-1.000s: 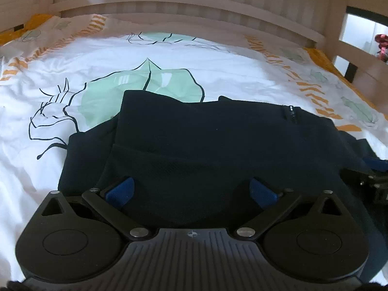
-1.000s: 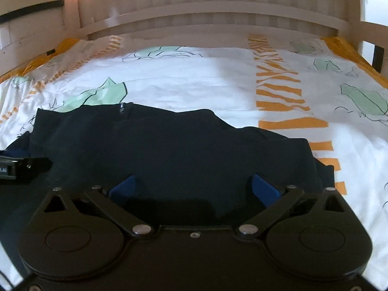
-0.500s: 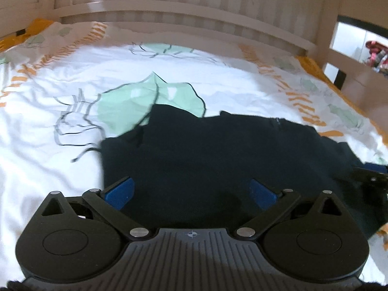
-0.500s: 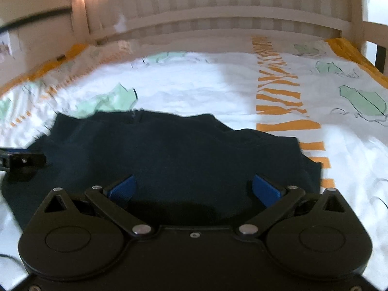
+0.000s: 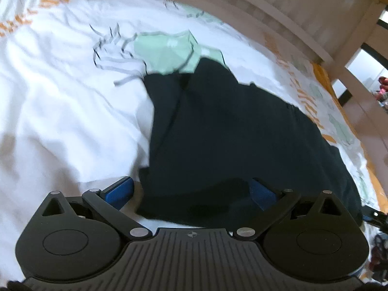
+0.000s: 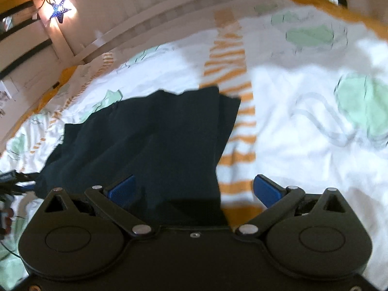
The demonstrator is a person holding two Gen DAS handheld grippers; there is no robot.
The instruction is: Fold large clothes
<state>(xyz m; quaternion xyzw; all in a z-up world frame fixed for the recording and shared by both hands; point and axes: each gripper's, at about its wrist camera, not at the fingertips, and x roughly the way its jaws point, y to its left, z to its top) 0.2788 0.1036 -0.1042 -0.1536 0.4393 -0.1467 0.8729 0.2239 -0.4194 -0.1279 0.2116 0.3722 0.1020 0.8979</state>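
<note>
Two grippers over one dark garment, spread on the patterned bedsheet and already lying in doubled layers. Judged partly folded: a compact, roughly rectangular block, with a straight edge toward 12 o'clock in the right wrist view and no sleeves trailing loose. Left gripper: blue pads spread wide, near edge of the cloth lying between them, nothing pinched. Right gripper: likewise wide open, cloth corner at 10 o'clock of its gap, striped sheet showing at 2 o'clock. Both views motion-blurred, so fine creases cannot be made out. Still wanting, by the look of it: at least one more fold to bring the block smaller, then smoothing and squaring of the rumpled near edge. Wooden bed rail beyond at 1 o'clock; star lamp at 10 o'clock.
</note>
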